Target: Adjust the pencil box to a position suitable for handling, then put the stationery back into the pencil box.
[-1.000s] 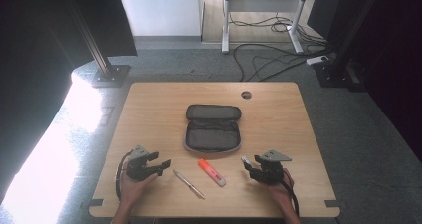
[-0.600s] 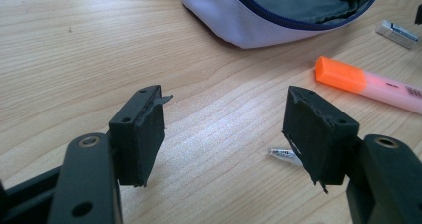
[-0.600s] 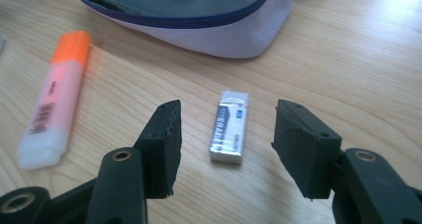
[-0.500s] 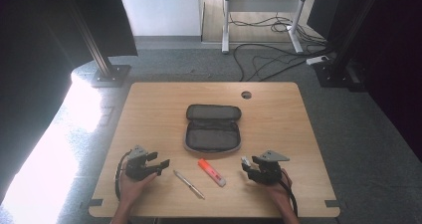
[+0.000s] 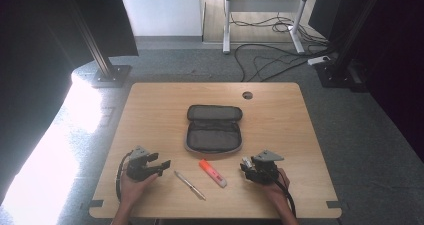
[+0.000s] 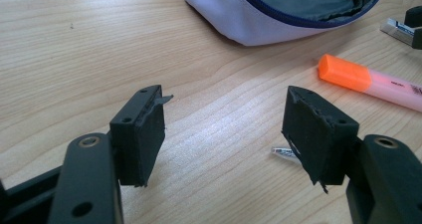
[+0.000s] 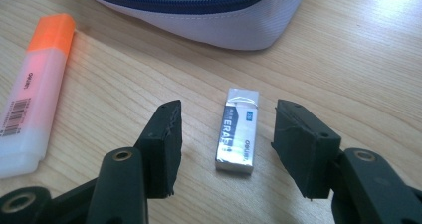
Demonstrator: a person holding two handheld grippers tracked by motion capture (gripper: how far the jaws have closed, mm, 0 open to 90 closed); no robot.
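While the eraser [image 7: 238,132] lies flat on the table [image 5: 150,110] in the middle of the right gripper view, it is framed by the right gripper [image 7: 226,134], whose two black jaws are spread apart, one on each side of it, and it is not yet touched by them. Nothing is pinched. Seen from the high view, this gripper [image 5: 251,166] is found at the lower right of the table, and the eraser [image 5: 245,161] is just a small pale spot at its tip. An open pencil case [image 5: 214,135] is seen in the middle of the table, with its grey inside shown. An orange marker [image 5: 212,172] and a pen [image 5: 189,185] are laid below it, near the bottom edge. The left gripper [image 6: 224,134] is held low at the lower left, its jaws spread wide over bare wood, with nothing between them. It looks as if the picking up of the eraser is the step in hand. For the next move, the jaws should be lowered a little and pressed together on the long sides of the eraser. Care is needed, since such a small, smooth thing could be pushed away or tipped. After that, it would likely be carried up to the pencil case.
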